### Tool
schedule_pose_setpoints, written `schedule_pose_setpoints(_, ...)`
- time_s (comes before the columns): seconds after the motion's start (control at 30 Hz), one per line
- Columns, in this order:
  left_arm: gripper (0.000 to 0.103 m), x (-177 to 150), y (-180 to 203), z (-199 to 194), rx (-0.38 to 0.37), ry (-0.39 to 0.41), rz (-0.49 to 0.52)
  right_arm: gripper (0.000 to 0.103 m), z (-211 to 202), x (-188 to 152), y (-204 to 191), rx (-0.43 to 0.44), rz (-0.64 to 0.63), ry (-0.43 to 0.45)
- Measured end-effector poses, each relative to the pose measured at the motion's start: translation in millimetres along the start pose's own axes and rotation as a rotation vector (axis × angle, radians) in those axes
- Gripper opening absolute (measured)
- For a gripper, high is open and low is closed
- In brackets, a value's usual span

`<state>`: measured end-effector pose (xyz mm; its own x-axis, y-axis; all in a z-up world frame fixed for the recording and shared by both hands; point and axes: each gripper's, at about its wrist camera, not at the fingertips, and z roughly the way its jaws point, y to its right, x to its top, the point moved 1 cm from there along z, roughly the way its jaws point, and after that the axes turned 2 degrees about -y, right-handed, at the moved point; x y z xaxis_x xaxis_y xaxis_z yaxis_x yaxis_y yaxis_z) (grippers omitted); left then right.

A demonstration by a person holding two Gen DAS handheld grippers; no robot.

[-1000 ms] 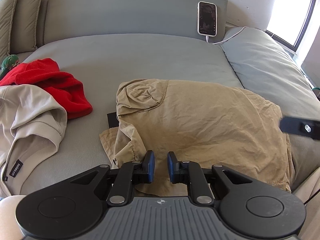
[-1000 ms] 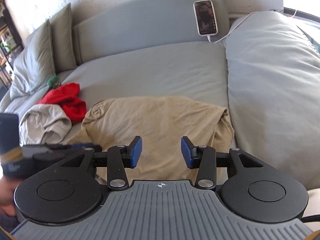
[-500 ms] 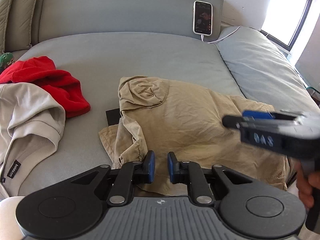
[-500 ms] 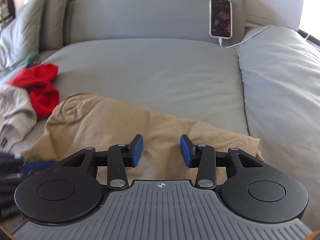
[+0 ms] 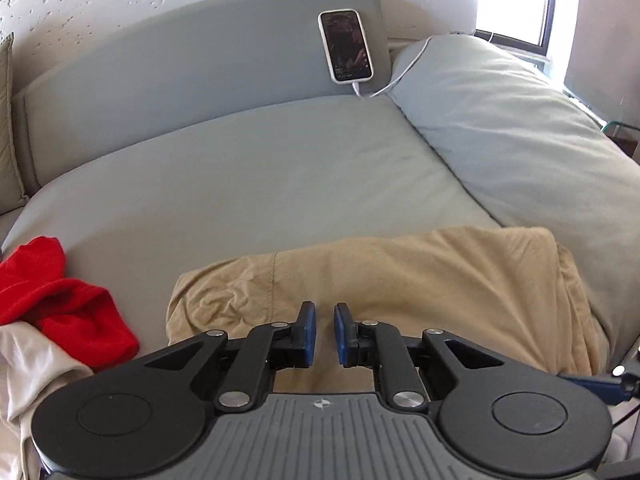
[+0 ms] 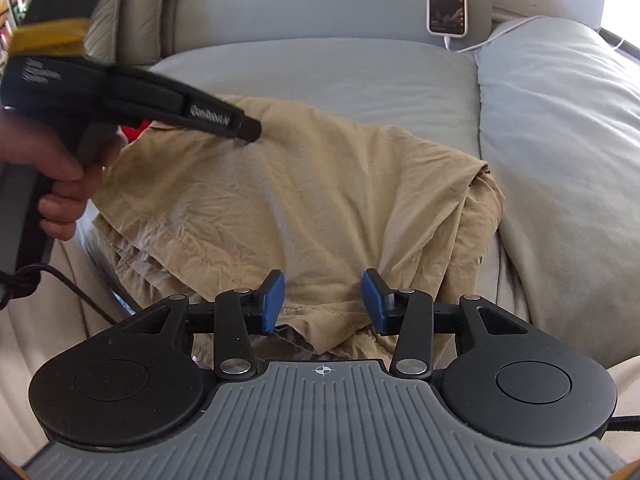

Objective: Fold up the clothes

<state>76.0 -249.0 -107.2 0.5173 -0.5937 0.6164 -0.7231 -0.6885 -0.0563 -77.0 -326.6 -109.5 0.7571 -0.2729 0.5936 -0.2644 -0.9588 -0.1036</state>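
A crumpled tan garment (image 5: 400,280) lies spread on the grey bed, its near hem bunched in folds (image 6: 300,200). My left gripper (image 5: 325,334) hovers above the garment's left part. Only a narrow gap separates its blue pads, and nothing is between them. In the right wrist view, the left gripper (image 6: 250,128) pokes in from the left, held by a hand (image 6: 52,184) above the cloth. My right gripper (image 6: 323,300) is open over the near hem, which shows between its fingers without being pinched.
A red garment (image 5: 68,312) and a beige one (image 5: 36,360) are piled at the left. A phone (image 5: 346,46) on a white cable leans against the headboard. A large grey cushion (image 5: 520,140) borders the tan garment on the right.
The left gripper has moved forward and right over the tan garment. The right gripper has pulled back to the near hem. Neither gripper's opening has changed.
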Motion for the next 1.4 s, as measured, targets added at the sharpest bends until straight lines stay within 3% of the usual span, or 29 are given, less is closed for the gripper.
schedule_pose_setpoints(0.2, 0.015, -43.7, -28.7, -36.0, -0.016, -0.041, -0.027, 0.052, -26.1, -9.5, 21.5, 0.065, 0.075, -0.079)
schedule_pose_setpoints(0.3, 0.015, -45.5, -44.1, -63.0, -0.039, -0.009, -0.091, 0.057, -44.6, -5.7, 40.1, 0.114, 0.175, -0.036)
schedule_pose_setpoints(0.33, 0.023, -43.2, -48.8, -70.4, -0.043, 0.019, -0.114, 0.059, -49.8, -1.9, 46.3, 0.121, 0.2, -0.006)
schedule_pose_setpoints(0.37, 0.035, -40.5, -53.1, -75.9, -0.043, 0.046, -0.137, 0.068, -54.6, 2.2, 52.3, 0.125, 0.222, 0.025)
schedule_pose_setpoints(0.4, 0.038, -37.9, -57.3, -81.4, -0.044, 0.073, -0.16, 0.079, -55.8, 5.9, 59.6, 0.124, 0.25, 0.048)
schedule_pose_setpoints(0.47, 0.049, -31.7, -66.2, -87.3, -0.035, 0.113, -0.203, 0.084, -54.8, 13.0, 75.2, 0.116, 0.311, 0.088)
schedule_pose_setpoints(0.57, 0.054, -24.5, -75.8, -70.3, 0.006, 0.081, -0.237, 0.084, -42.0, 20.0, 92.7, 0.125, 0.402, 0.087)
schedule_pose_setpoints(0.77, 0.054, -31.9, -78.5, -21.5, -0.046, -0.061, -0.246, 0.084, -11.0, 17.1, 98.0, 0.105, 0.425, 0.062)
schedule_pose_setpoints(0.93, 0.054, -38.3, -74.1, -9.2, -0.103, -0.068, -0.244, 0.083, 14.9, 14.8, 102.4, 0.088, 0.445, 0.041)
schedule_pose_setpoints(1.07, 0.053, -40.4, -69.3, -9.4, -0.12, -0.071, -0.195, 0.071, 31.5, 13.5, 103.0, 0.073, 0.439, 0.033)
schedule_pose_setpoints(1.13, 0.05, -40.7, -69.0, -10.2, -0.131, -0.07, -0.172, 0.059, 29.9, 14.3, 96.7, 0.079, 0.401, 0.049)
schedule_pose_setpoints(1.2, 0.047, -41.4, -67.4, -11.9, -0.134, -0.067, -0.143, 0.025, 28.8, 15.2, 91.7, 0.121, 0.39, 0.061)
schedule_pose_setpoints(1.27, 0.037, -41.7, -65.5, -16.0, -0.121, -0.06, -0.129, 0.01, 29.0, 22.5, 80.7, 0.103, 0.325, 0.059)
schedule_pose_setpoints(1.4, 0.03, -47.0, -60.8, -24.6, -0.075, -0.06, -0.218, 0.005, 25.6, 53.7, 55.8, 0.001, 0.12, 0.1)
